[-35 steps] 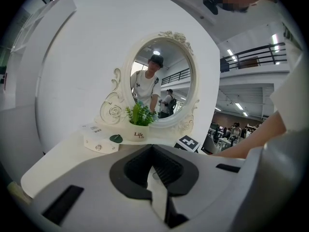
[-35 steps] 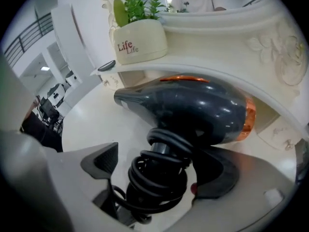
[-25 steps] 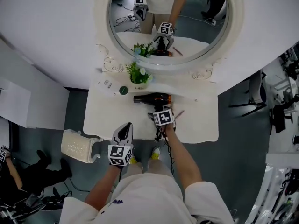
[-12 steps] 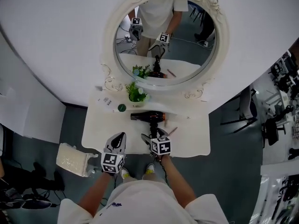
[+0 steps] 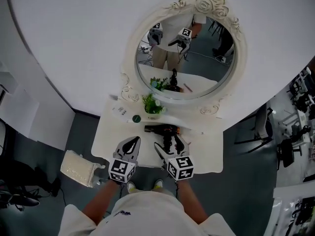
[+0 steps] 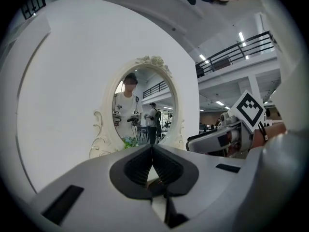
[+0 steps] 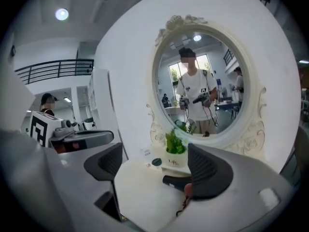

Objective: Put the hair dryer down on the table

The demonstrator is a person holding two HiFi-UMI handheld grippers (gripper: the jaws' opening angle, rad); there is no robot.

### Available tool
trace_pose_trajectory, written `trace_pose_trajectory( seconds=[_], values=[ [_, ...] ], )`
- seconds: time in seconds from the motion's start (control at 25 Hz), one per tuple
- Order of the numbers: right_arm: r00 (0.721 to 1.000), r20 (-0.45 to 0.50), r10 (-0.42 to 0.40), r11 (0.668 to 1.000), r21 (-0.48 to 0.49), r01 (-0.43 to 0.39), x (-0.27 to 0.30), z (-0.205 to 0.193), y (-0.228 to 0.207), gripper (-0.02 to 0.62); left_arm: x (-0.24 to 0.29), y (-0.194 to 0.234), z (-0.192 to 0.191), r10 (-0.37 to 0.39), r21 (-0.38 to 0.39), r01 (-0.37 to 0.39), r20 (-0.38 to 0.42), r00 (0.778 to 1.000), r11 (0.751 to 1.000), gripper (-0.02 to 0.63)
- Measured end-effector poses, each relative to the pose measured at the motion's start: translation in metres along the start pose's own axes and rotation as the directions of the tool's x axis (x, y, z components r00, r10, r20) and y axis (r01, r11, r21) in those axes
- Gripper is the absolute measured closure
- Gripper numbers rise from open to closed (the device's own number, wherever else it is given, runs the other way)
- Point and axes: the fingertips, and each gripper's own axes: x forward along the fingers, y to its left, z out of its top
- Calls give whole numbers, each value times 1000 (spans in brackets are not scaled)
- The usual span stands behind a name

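The left gripper (image 5: 132,141), jaws together on nothing, hangs over the near edge of the white scalloped table (image 5: 206,154). Just right of it, the right gripper (image 5: 170,144) has drawn back from the black-and-orange hair dryer (image 5: 162,129). Its jaws are wide and empty and have just been closing slightly, so the placing looks done. The dryer lies mid-table, long axis left-right, nozzle pointing left.

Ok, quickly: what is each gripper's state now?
Left grey gripper: shut, empty.
Right grey gripper: open, nothing between its jaws, which have just been closing a little.
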Motion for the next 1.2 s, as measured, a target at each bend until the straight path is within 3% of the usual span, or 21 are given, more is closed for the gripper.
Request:
trace_pose_trajectory(
  seconds=[0.16,0.32,0.64,1.2],
  values=[
    [997,75,12,998,-60,-8,-15,34,12,169,-3,-1,20,7,30,-8,30,1000,1000,597],
    [996,85,-9,997,-69,15,-24,33,8,189,-4,7,32,35,81,-38,44,998,996,597],
    [991,125,-50,997,-54,57,-40,44,-4,271,-12,11,50,36,36,-40,94,995,999,597],
    [960,281,-21,986,-151,65,-74,111,13,348,-8,-5,66,-4,71,-5,126,992,997,597]
  ],
)
